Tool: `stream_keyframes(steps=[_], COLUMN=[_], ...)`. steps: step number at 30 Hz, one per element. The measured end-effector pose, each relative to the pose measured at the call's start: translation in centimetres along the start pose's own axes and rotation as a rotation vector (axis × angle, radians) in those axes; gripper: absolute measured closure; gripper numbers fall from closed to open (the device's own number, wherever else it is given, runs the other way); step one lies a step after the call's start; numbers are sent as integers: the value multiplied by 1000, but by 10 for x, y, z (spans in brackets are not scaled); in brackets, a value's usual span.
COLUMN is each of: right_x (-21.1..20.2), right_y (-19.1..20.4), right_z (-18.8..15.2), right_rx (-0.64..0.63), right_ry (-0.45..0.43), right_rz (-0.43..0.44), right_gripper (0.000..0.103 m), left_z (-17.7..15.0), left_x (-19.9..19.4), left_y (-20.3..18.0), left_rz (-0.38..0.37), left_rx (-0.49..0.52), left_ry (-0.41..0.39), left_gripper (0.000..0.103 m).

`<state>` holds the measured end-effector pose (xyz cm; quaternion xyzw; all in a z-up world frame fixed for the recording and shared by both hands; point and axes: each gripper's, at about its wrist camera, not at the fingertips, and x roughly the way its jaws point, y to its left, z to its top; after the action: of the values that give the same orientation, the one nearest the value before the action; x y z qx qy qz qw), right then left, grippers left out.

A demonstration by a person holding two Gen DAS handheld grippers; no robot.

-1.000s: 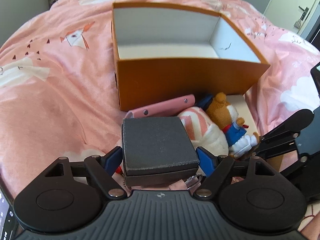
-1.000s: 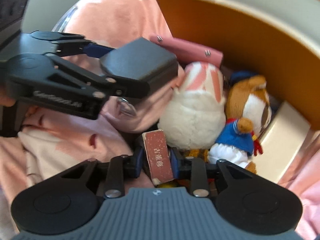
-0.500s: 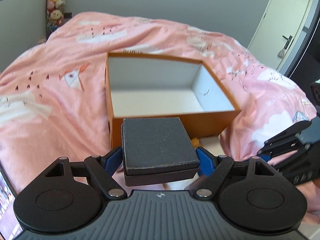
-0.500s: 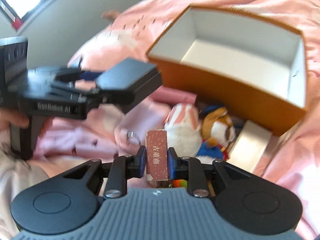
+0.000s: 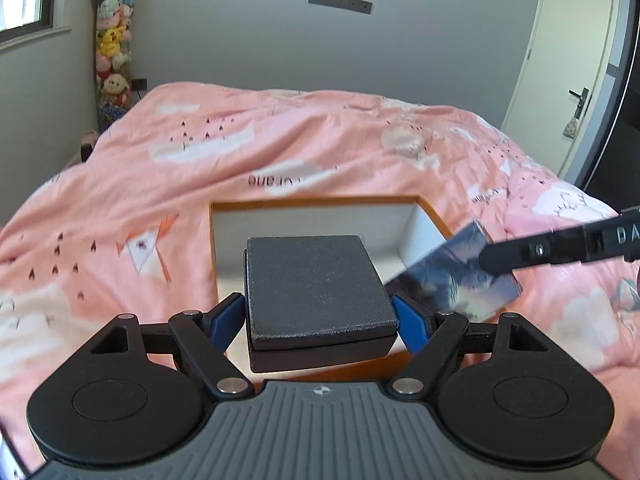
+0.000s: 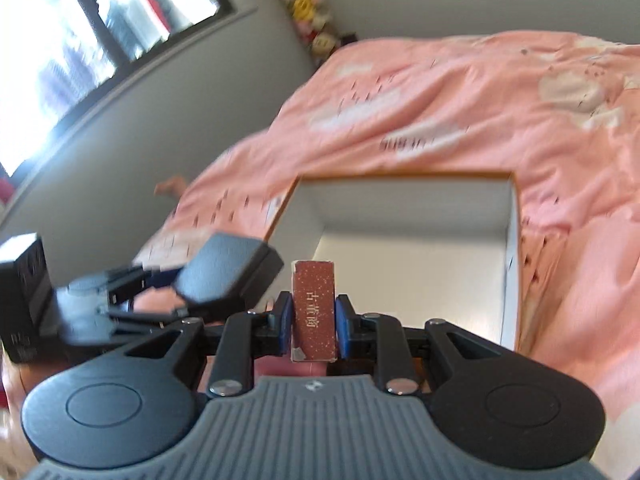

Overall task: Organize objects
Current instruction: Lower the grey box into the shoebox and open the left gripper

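Orange cardboard box (image 5: 434, 210), rectangular, open-topped, plain white inside, sits on a pink quilt (image 5: 200, 184) printed with white clouds and small dark birds; its cavity lies just ahead of and below both tools.

Item one: square matte-black case (image 5: 316, 284), finely grained, rounded corners, with a seam line around its side. Clamped flat between the blue pads (image 5: 224, 320) of the left gripper (image 5: 318, 318), held level above the near wall of the box, over its left-centre.

Item two: small upright brick-red carton (image 6: 313, 310), speckled print, a column of pale characters down its narrow face, corners scuffed. Pinched on both sides by the right gripper (image 6: 312, 320), blue pads (image 6: 285, 322) tight against it, poised over the near edge of the box with the white floor (image 6: 408, 280) directly beyond. In the left wrist view the same carton shows a broad, glossy blue-grey face (image 5: 452, 276), blurred, held at a tilt to the right of the black case and near it, over the right side of the box.

Surroundings: grey walls, a white door (image 5: 560, 64) far right, a window (image 6: 100, 24) on the left, and a hanging column of plush toys (image 5: 110, 40) in the far left corner.
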<state>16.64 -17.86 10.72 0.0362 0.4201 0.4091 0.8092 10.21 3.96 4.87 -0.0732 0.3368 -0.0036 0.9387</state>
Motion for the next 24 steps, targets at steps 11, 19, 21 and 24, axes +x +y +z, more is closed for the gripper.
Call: stream_keyframes(steps=[11,19,21,24], right_x=[66,109,116,128], right_y=[-42,-68,-73,-78], right_z=[33,33,35,37], right_rx=[123,183,193,203], right_ry=[1,84,96,118], right_rz=[-118,-157,-163,-165], right_gripper=[79,79,79,79], left_z=[10,2,2,4], left_x=[84,136,145,157], left_y=[-8,-6,-6,-6], left_rz=[75,155,175,207], left_rx=[119,206,231,262], left_ry=[90,186,210,238], left_gripper=[11,11,11,11])
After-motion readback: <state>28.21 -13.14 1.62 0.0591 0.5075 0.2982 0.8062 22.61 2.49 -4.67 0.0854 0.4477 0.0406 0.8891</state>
